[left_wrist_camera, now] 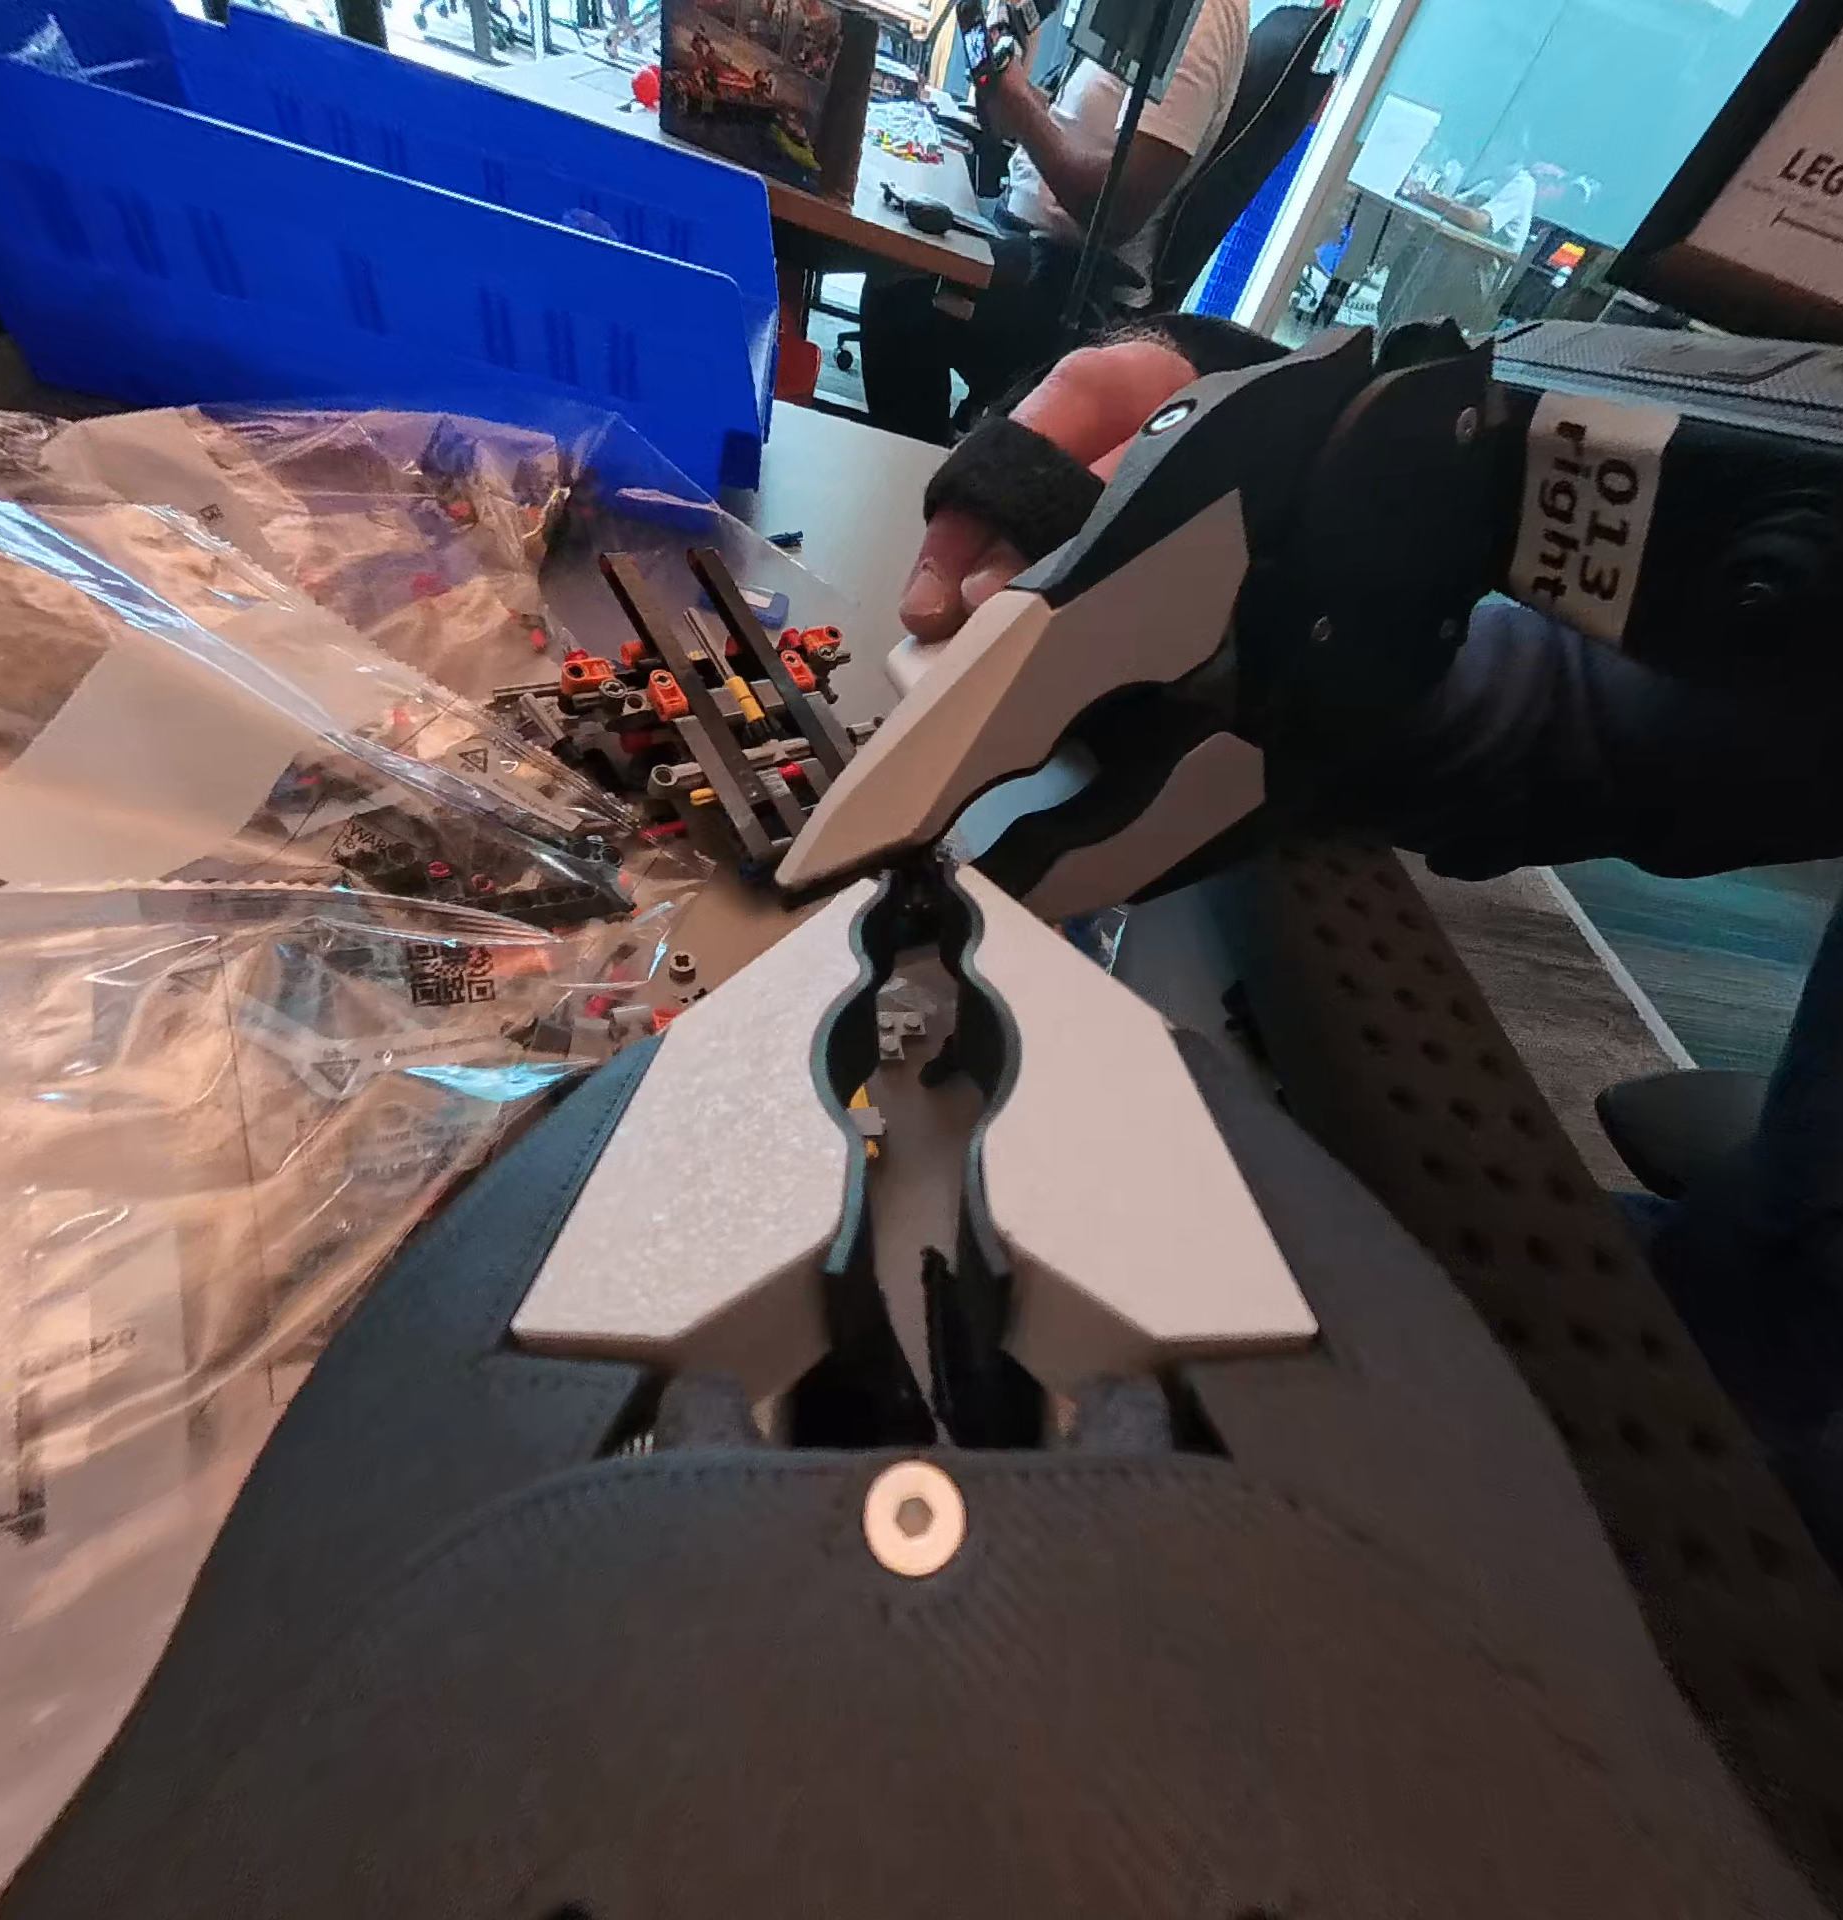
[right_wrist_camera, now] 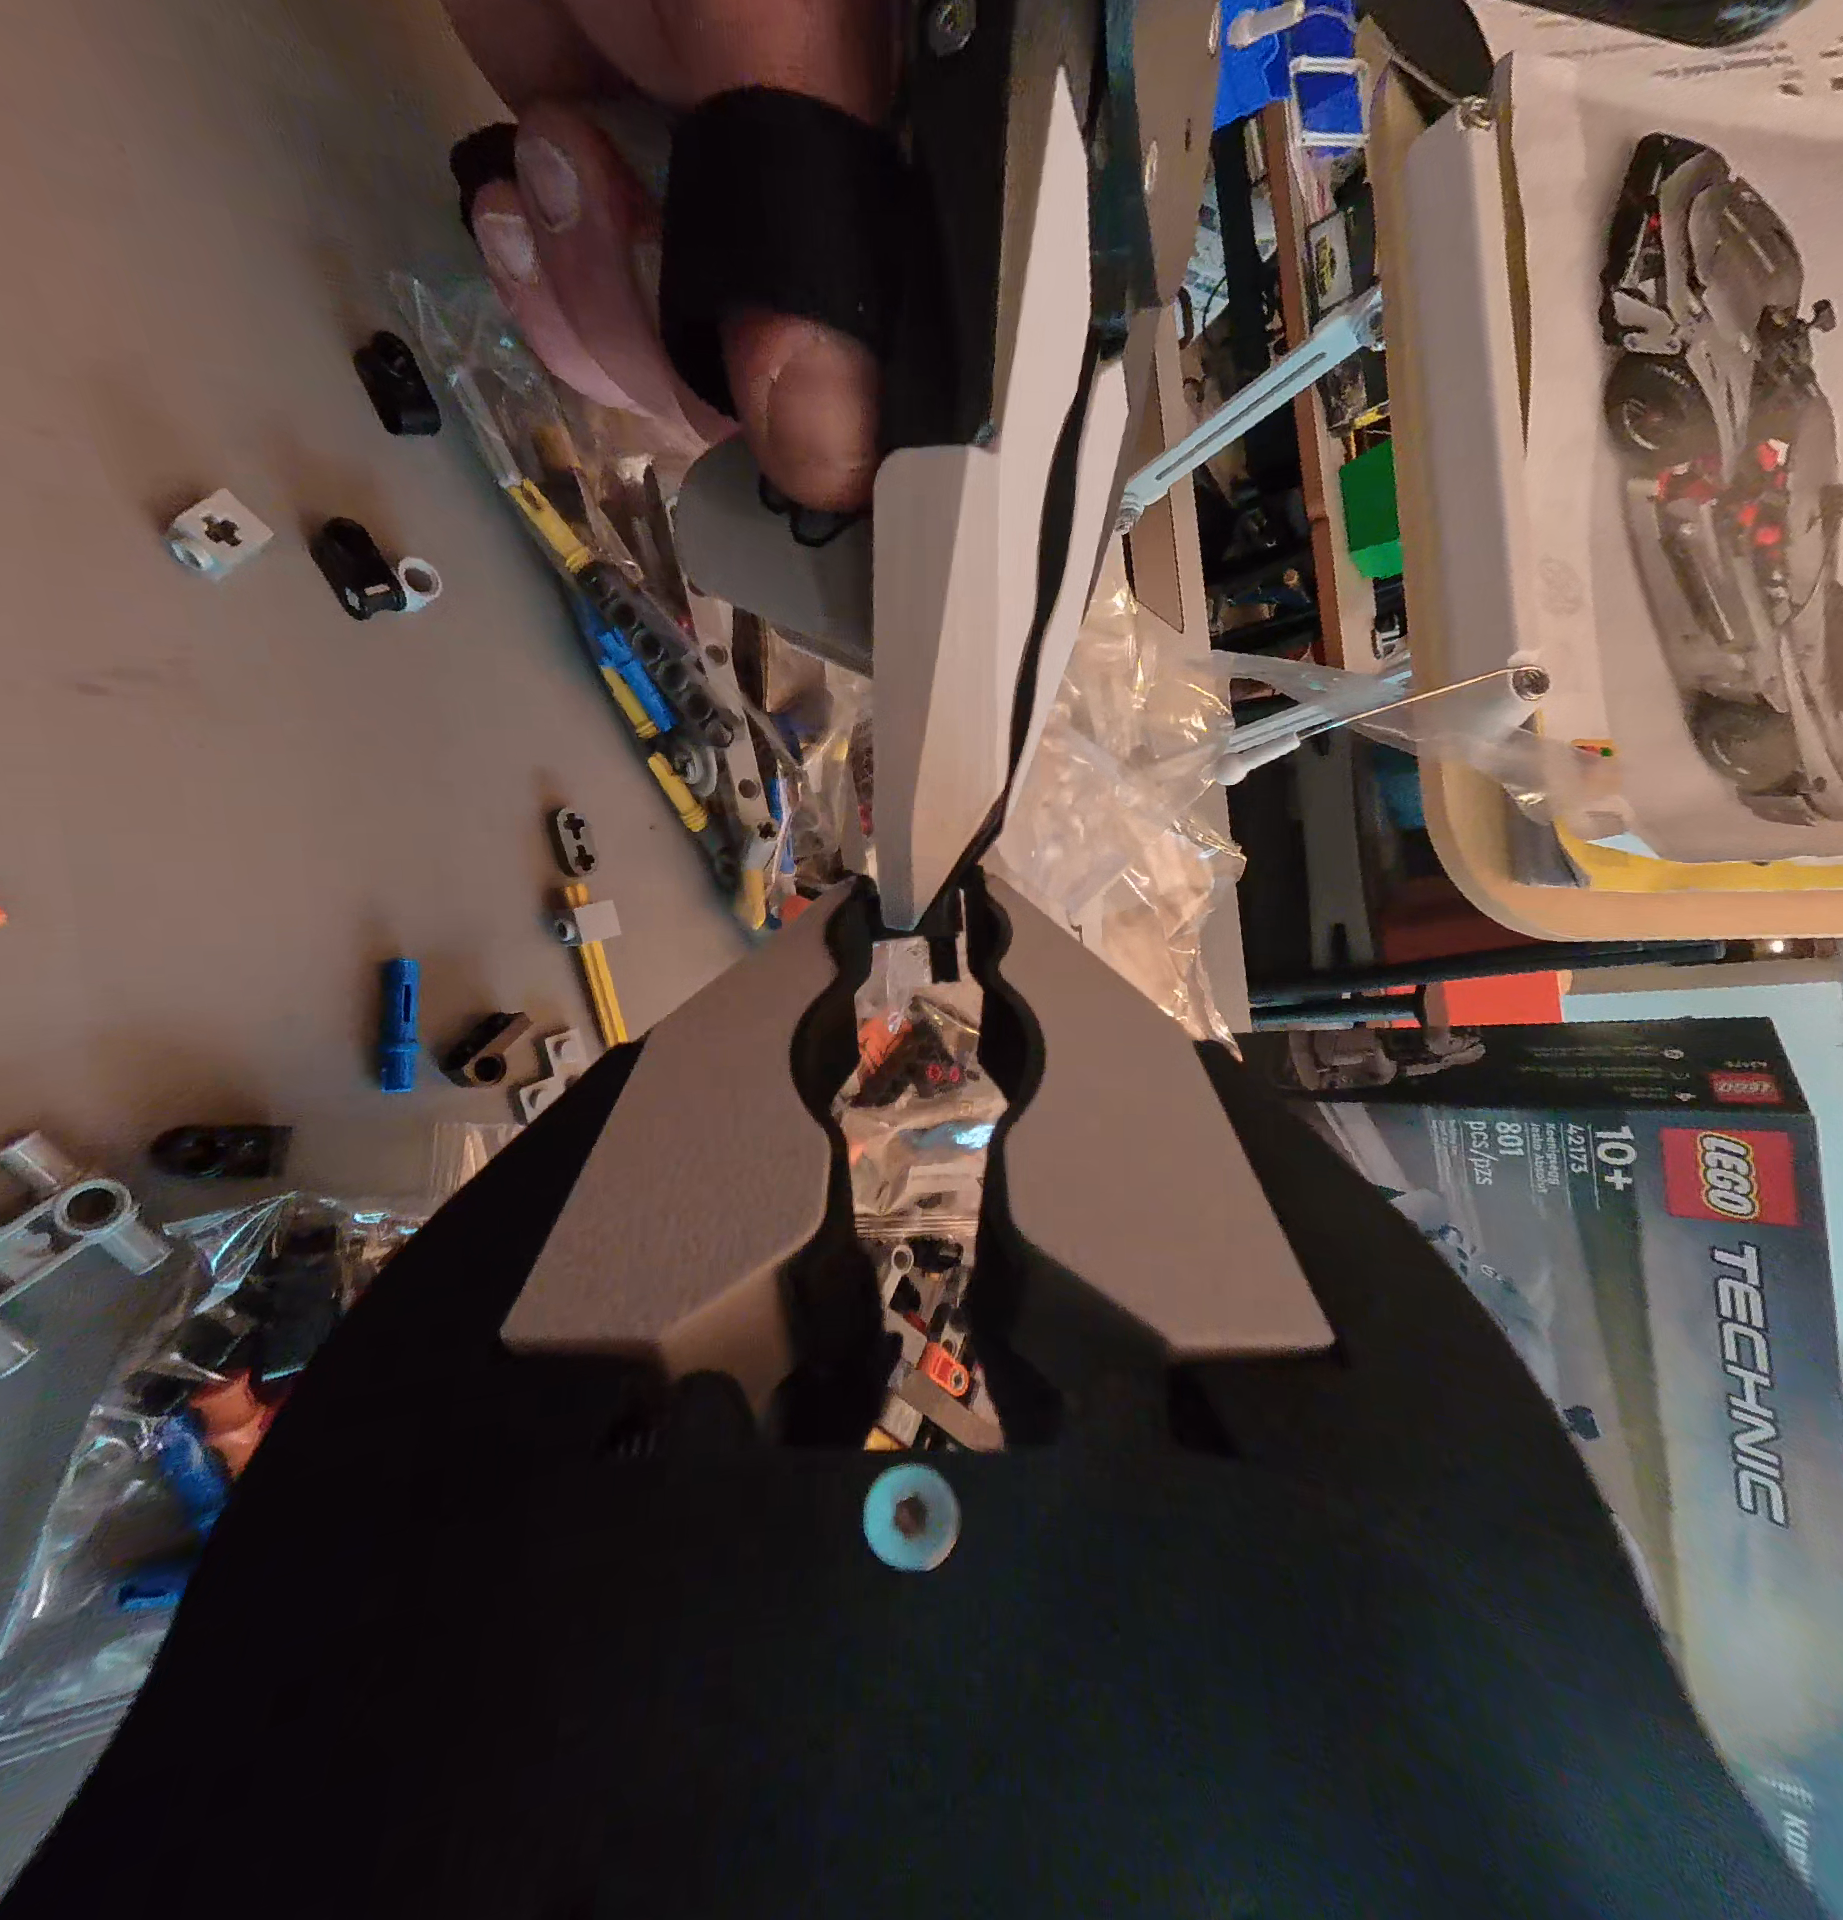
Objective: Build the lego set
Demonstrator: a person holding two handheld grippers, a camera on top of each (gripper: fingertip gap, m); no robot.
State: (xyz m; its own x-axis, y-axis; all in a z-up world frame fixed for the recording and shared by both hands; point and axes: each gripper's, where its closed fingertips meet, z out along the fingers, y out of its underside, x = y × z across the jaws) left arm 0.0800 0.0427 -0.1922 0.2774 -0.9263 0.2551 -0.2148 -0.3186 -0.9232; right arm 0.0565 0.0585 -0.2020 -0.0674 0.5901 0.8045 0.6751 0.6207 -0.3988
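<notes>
The bench carries everything, and the half-built frame of black beams with orange connectors serves as the landmark. Behind the frame stand blue bins. Left of the frame, clear plastic bags of parts spread across the bench, some overlapping its edge. In the right wrist view the set's box lies at the bench side, with an instruction booklet showing a grey car propped beyond it.

Just in front of the frame, the left gripper and the right gripper meet tip to tip. The left gripper's fingers are drawn nearly together and pinch a small black peg at their tips. The right gripper comes in from the frame's right side, its jaws also close-set around the same small black peg, seen in the right wrist view; the peg itself is too small and dark to make out its shape. A hand with a black strap grips the right gripper's handle.

Loose pieces lie scattered in the right wrist view: a blue pin, a yellow axle, a white cube.
</notes>
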